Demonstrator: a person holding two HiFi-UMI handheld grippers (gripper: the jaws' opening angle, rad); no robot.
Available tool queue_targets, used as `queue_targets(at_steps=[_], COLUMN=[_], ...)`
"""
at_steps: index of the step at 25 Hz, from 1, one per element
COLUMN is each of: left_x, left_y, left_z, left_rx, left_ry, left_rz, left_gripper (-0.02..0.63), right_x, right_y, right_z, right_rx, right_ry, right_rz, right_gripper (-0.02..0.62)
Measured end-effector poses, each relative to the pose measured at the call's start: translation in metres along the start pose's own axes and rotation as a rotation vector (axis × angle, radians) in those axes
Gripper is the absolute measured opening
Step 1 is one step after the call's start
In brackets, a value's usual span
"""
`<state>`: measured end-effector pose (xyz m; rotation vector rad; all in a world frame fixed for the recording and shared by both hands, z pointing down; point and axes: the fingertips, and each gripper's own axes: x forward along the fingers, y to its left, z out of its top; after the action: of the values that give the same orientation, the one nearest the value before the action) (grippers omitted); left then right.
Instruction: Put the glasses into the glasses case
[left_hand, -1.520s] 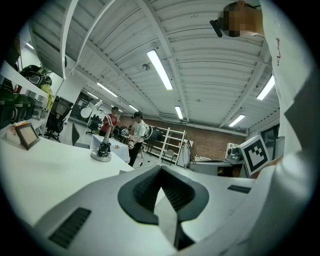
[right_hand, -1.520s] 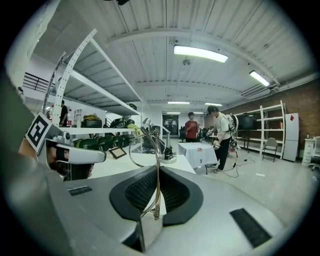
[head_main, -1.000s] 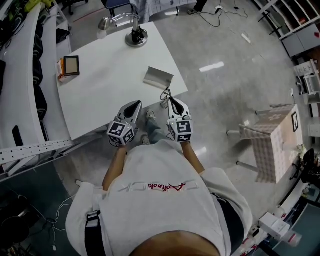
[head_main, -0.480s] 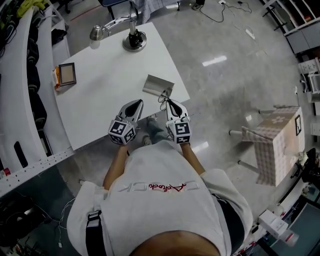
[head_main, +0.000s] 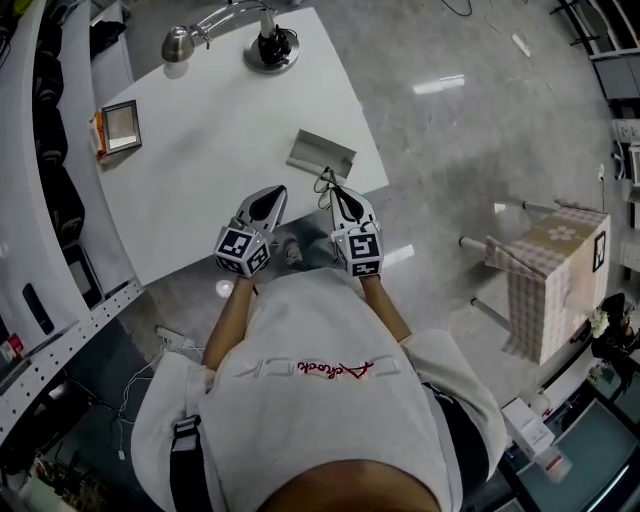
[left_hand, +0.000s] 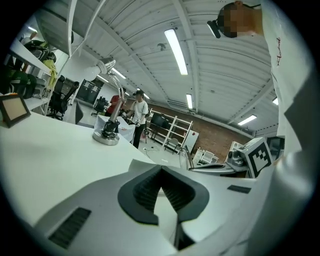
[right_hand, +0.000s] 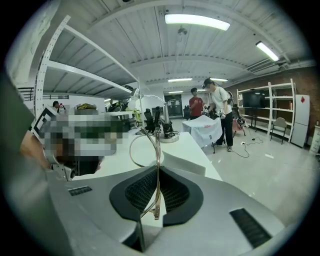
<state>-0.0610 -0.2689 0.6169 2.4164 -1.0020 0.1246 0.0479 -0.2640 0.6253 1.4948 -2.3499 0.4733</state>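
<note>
My right gripper (head_main: 338, 190) (right_hand: 156, 172) is shut on the glasses (right_hand: 148, 150), pinching one thin temple arm between its pads; the wire frame (head_main: 326, 183) sticks out ahead of the tips. The silver glasses case (head_main: 321, 154) (right_hand: 184, 163) lies on the white table (head_main: 200, 190) just beyond the right gripper, near the table's right edge. My left gripper (head_main: 268, 196) (left_hand: 161, 176) hovers over the table's near edge, left of the right one, shut with nothing between its pads. The right gripper (left_hand: 240, 159) also shows at the right of the left gripper view.
A desk lamp (head_main: 268, 48) (left_hand: 106, 135) stands at the table's far side. A small framed picture (head_main: 120, 119) (left_hand: 12, 110) sits at the far left. White shelving (head_main: 40, 200) runs along the left. A checked stool (head_main: 550, 270) stands on the floor to the right. People (right_hand: 217, 117) stand far off.
Both grippers have moved slightly forward toward the case, the right still holding the glasses. The head camera has shifted, so the table sits higher in view.
</note>
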Motion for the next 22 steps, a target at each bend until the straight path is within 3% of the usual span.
queue_targets(at_steps=[6, 10, 15, 22], left_x=[0.012, 0.017, 0.014, 0.012], left_y=[0.004, 0.007, 0.014, 0.020], left_z=[-0.004, -0.002, -0.004, -0.003], left_rx=[-0.017, -0.031, -0.051, -0.069], left_ry=[0.020, 0.017, 0.014, 0.000], left_rz=[-0.013, -0.006, 0.017, 0.035], left_gripper=[0.025, 0.026, 0.026, 0.025], right_x=[0.012, 0.024, 0.045, 0.060], right_y=[-0.005, -0.008, -0.008, 0.005], right_z=[-0.021, -0.030, -0.022, -0.021], right_rx=[0.009, -0.070, -0.258, -0.699], right_ry=[0.061, 0.116, 0.152, 0.222], right_rz=[0.010, 0.034, 0.073, 0.102], right_gripper=[0.012, 0.012, 0.012, 0.012])
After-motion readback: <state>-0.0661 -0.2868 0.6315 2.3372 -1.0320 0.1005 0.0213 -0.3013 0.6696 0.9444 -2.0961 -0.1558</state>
